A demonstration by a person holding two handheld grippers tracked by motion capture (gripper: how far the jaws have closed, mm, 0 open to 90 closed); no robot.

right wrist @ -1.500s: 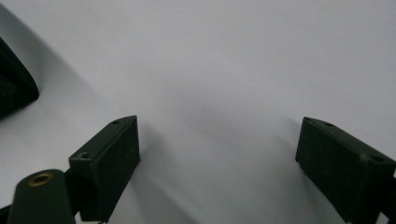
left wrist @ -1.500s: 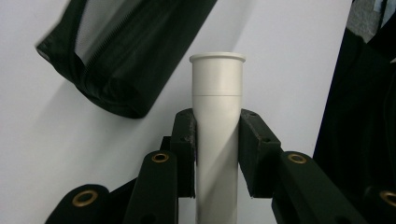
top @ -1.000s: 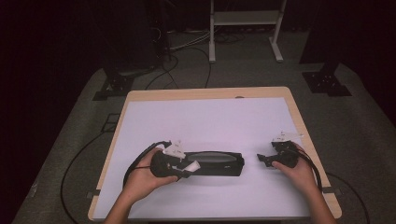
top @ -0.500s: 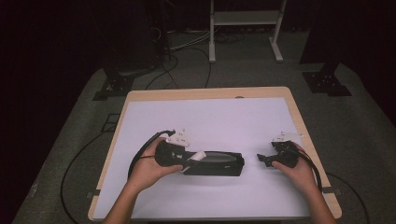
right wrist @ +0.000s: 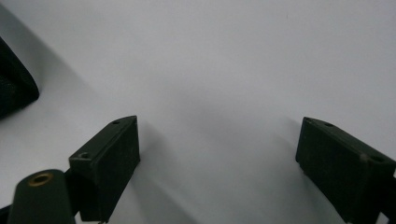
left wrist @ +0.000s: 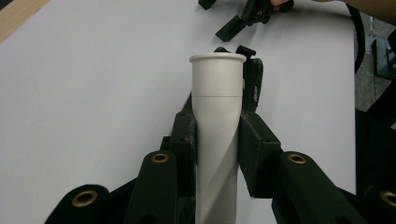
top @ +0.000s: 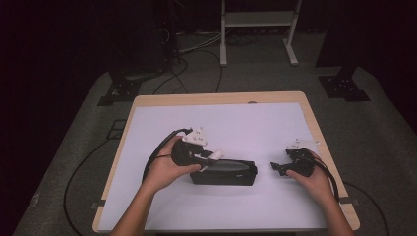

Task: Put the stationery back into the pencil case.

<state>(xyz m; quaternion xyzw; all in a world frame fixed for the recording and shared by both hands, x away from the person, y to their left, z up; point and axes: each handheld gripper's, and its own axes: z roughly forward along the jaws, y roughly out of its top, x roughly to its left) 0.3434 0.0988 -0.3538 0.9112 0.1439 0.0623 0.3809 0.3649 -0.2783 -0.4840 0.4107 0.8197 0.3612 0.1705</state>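
Since the earlier frames the left tool [top: 216, 156] has carried the white tube [left wrist: 217, 116] up and rightward, over the left end of the black case [top: 226, 173]. It grips the tube, which juts level past its jaws. The right tool [top: 276, 168] rests released on the worktop [top: 246, 118], right of the case.

You're working at a wooden tabletop [top: 147, 101] covered by a white sheet [top: 246, 128], standing on grey carpet [top: 74, 147]. Beyond it, a white metal stand [top: 258, 29] and black cables [top: 182, 69] (loosely tangled) fade into darkness.
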